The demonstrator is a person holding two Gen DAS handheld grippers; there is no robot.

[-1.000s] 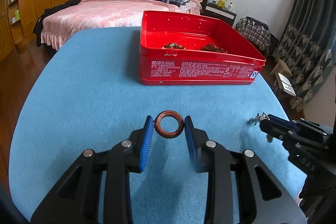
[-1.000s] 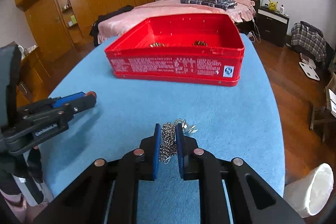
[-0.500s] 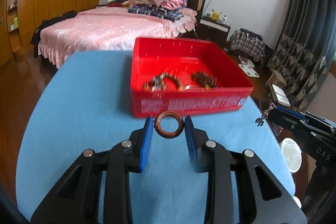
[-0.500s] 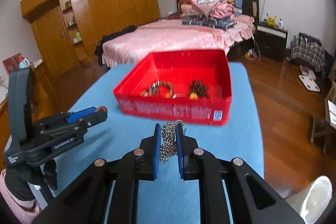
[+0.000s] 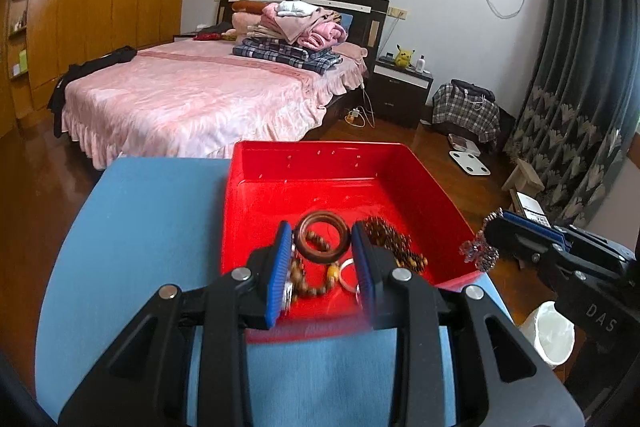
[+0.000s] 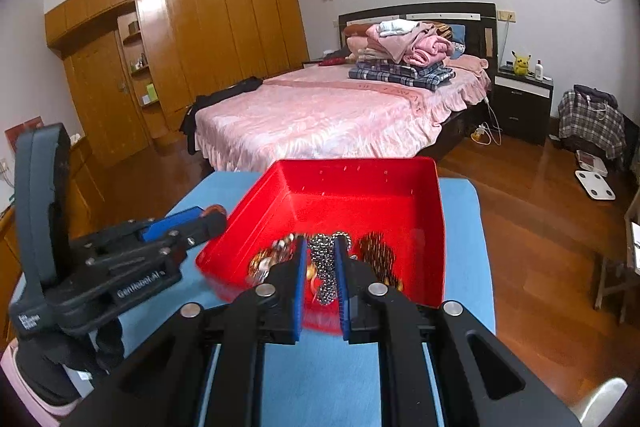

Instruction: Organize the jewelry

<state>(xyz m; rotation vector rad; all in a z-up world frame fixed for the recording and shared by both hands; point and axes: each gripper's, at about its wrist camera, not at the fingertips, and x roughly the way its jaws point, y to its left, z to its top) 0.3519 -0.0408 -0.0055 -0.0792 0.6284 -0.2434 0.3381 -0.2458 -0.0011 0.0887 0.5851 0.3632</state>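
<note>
While both tools hang over the box: nothing dropped yet
Left gripper (image 5: 322, 241): closed on the wooden bangle (image 5: 322, 235), above the near part of the red box (image 5: 320, 163)
Right gripper (image 6: 321, 259): pinched tight on the metal chain (image 6: 326, 277), over the box's near right
Risk: chain may snag a pad or spill over the near wall
Bangle facing: hole toward the camera; round, no long axis
Chain axis: hanging down

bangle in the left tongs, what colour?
Reddish-brown bangle; clearest in the left wrist view.
</note>
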